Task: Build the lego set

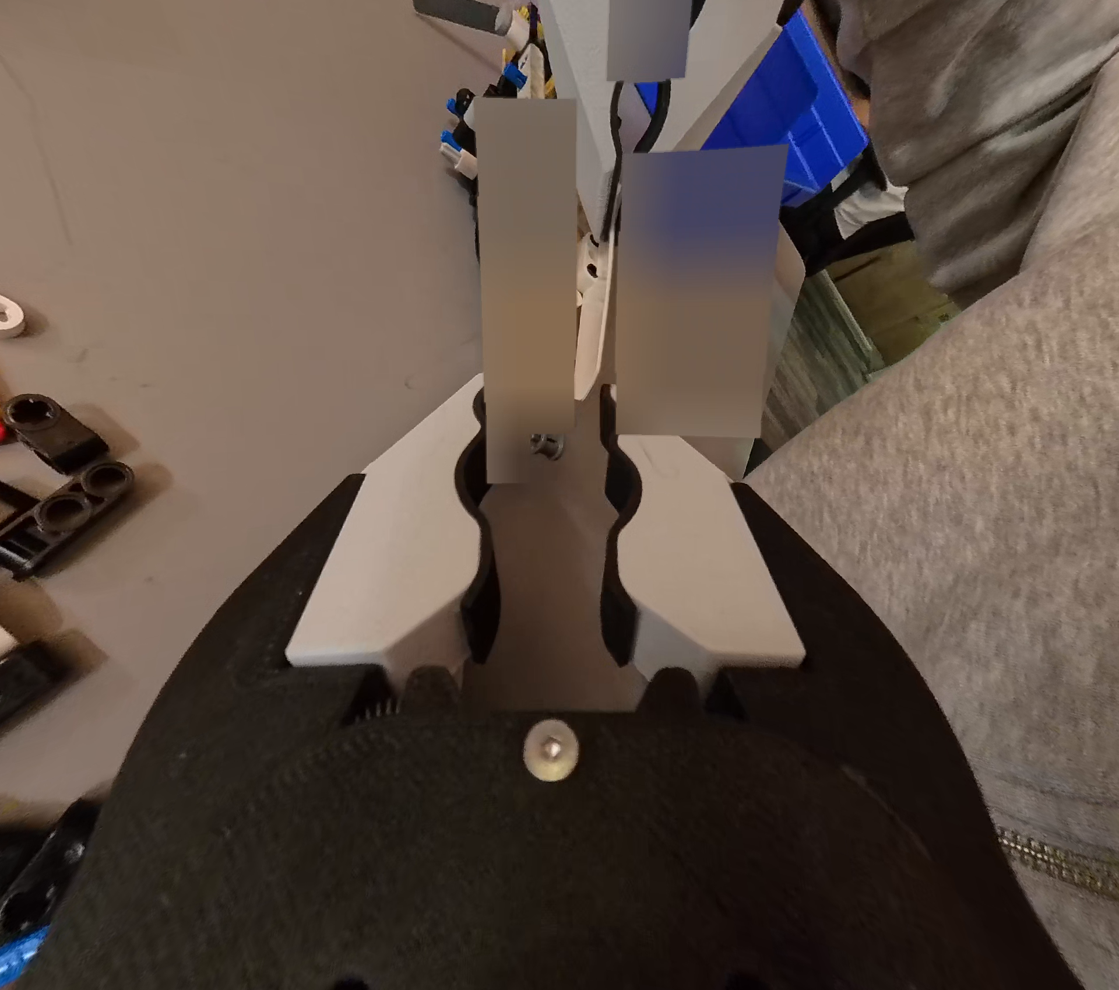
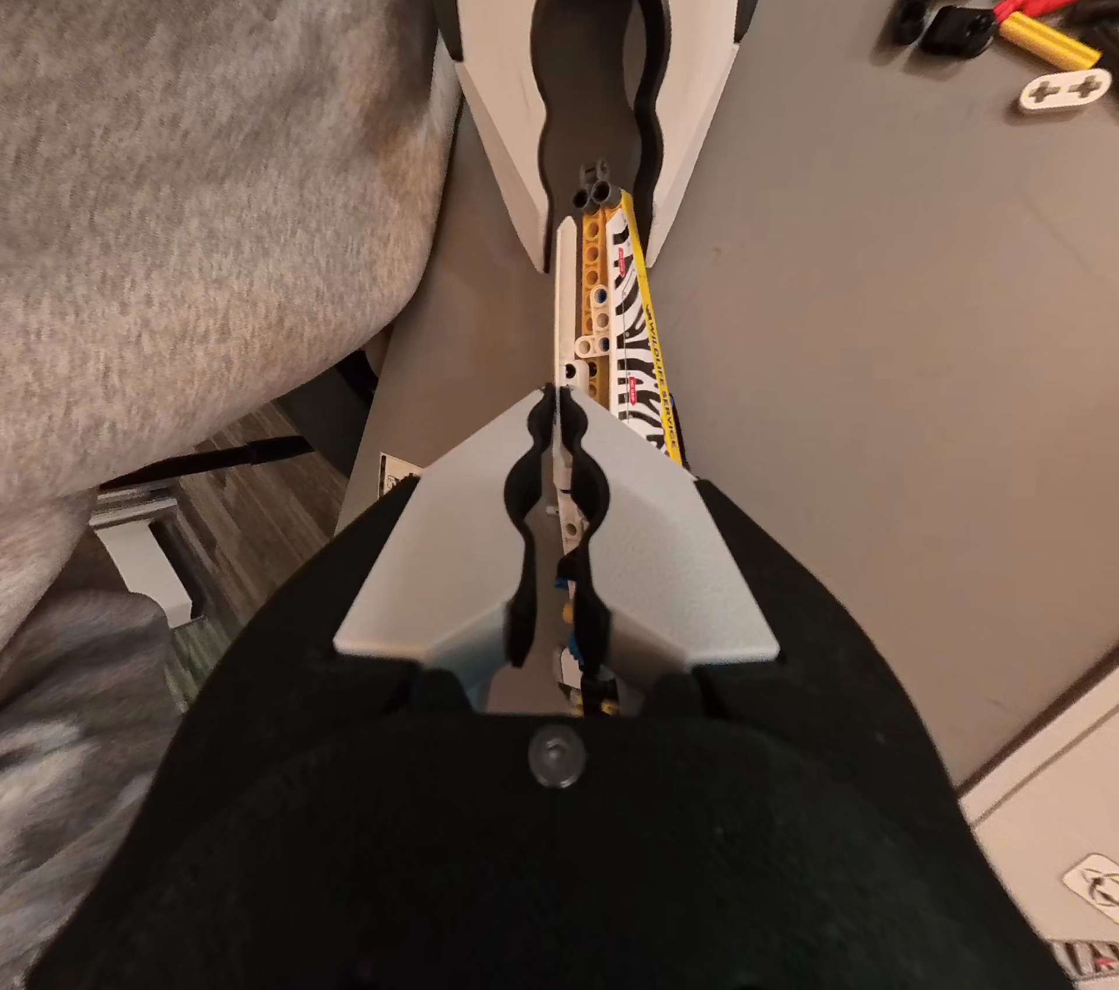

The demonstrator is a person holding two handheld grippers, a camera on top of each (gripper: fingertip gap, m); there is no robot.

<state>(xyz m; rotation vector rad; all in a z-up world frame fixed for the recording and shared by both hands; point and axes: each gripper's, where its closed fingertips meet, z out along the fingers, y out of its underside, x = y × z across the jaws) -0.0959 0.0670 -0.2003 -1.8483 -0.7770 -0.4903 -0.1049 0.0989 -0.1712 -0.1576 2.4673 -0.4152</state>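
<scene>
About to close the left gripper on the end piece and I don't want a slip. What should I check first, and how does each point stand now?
1. Right gripper shut on the lego assembly: ok, clamped on its white edge strip.
2. Left gripper open: ok, jaws apart.
3. Grey connector at the assembly's far end lies between the left gripper's fingers: ok.
4. Connector centred in that gap: cannot tell; the left wrist view is partly covered.
5. Loose pieces on the table clear of both grippers: ok, off to one side.
</scene>
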